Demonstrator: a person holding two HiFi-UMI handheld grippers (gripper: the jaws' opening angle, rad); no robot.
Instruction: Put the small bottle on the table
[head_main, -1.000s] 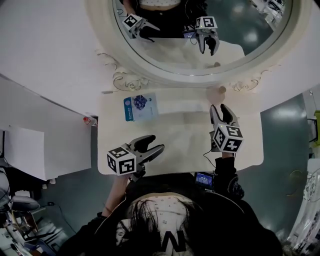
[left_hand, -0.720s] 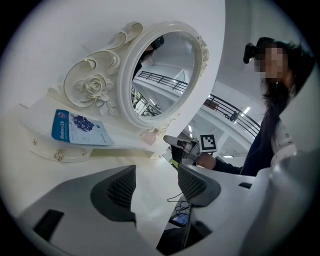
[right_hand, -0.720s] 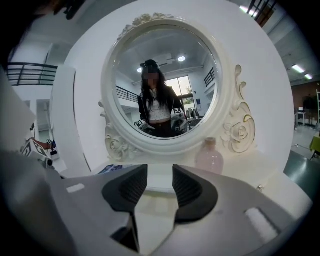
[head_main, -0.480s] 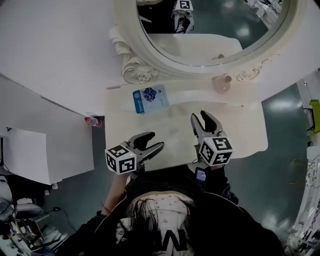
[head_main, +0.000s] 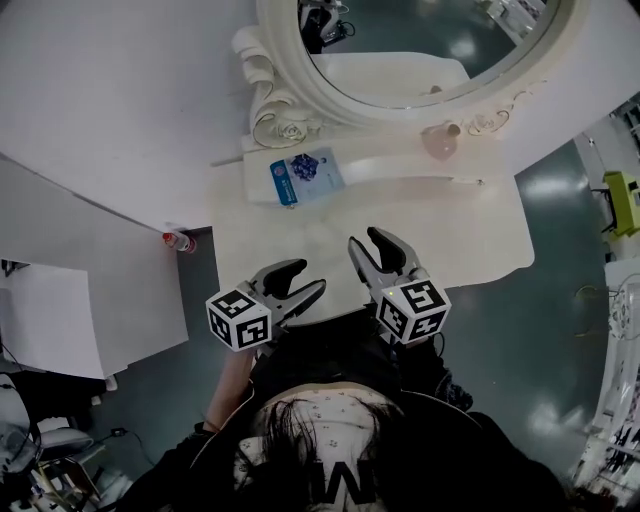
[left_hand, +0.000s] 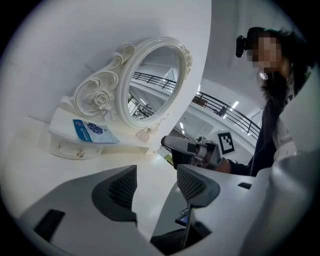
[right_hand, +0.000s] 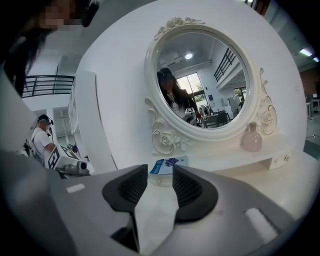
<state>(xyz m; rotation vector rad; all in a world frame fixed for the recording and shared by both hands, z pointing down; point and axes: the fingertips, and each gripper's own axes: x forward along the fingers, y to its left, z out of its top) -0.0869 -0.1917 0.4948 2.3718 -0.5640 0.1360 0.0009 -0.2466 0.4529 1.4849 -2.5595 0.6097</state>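
Small pink bottle (head_main: 438, 140) stood upright on the shelf (head_main: 400, 168) under the mirror (head_main: 420, 40), upper right of frame. We judged it glass: light, stiff, slick, breakable, so best gripped round the belly, not the neck. Well apart from it, bottom centre: right gripper (head_main: 368, 243) wide & empty; left gripper (head_main: 300, 282) wide w/ nothing between, jaws just eased in slightly.
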